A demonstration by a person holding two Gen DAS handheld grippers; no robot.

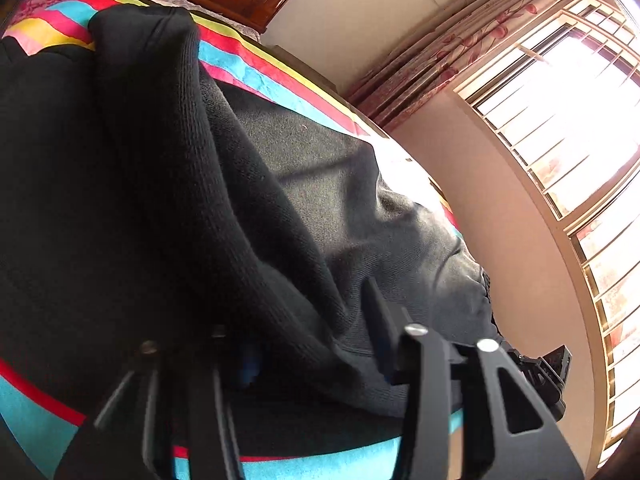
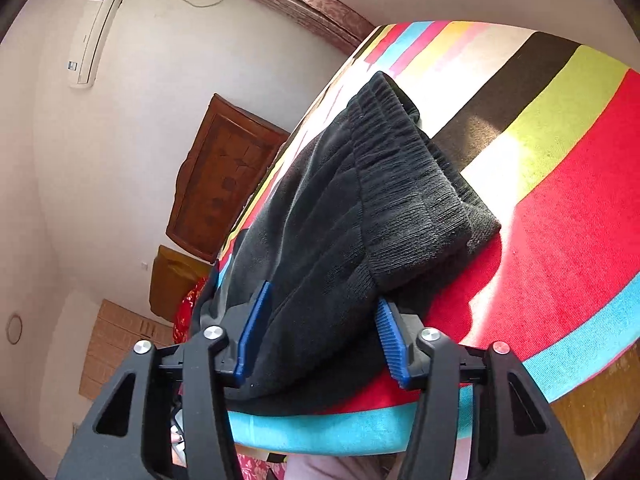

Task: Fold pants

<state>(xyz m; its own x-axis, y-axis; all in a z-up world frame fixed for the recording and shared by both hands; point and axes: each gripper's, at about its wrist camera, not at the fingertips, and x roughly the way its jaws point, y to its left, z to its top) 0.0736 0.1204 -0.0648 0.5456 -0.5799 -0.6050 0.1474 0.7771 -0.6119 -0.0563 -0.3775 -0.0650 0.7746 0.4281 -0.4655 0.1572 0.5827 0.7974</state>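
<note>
We see the pants (image 2: 340,232), black and thick-knit, lying folded over on themselves on the bed (image 2: 560,200), whose cover is striped in red, turquoise, yellow-green, black and pink. In the right wrist view their long axis runs away from the camera toward the upper right, and the ribbed, gathered waistband (image 2: 404,172) lies on top at the far end, its elastic bunched into fine ridges. Only this view shows that band clearly; it also shows an air conditioner (image 2: 94,36) high on the wall and a carved wooden headboard (image 2: 224,176). The right gripper (image 2: 320,344) stands partly open, its blue ribbed pads (image 2: 390,344) either side of the near edge of the cloth; the left pad lies against the fabric, the right one stands just clear, so we see no pinch. No earlier frame lets us speak of motion. The left wrist view gives us what the other cannot: a raised fold (image 1: 152,92) of the pants rising close to the lens, a flatter grey-lit panel beyond it sloping toward the bed's edge, plus floral curtains (image 1: 460,52) and a barred window (image 1: 568,112) flooding light in. There the left gripper (image 1: 312,344) is almost buried in dark cloth, jaws narrow with fabric between them; we cannot tell whether they press on it.
</note>
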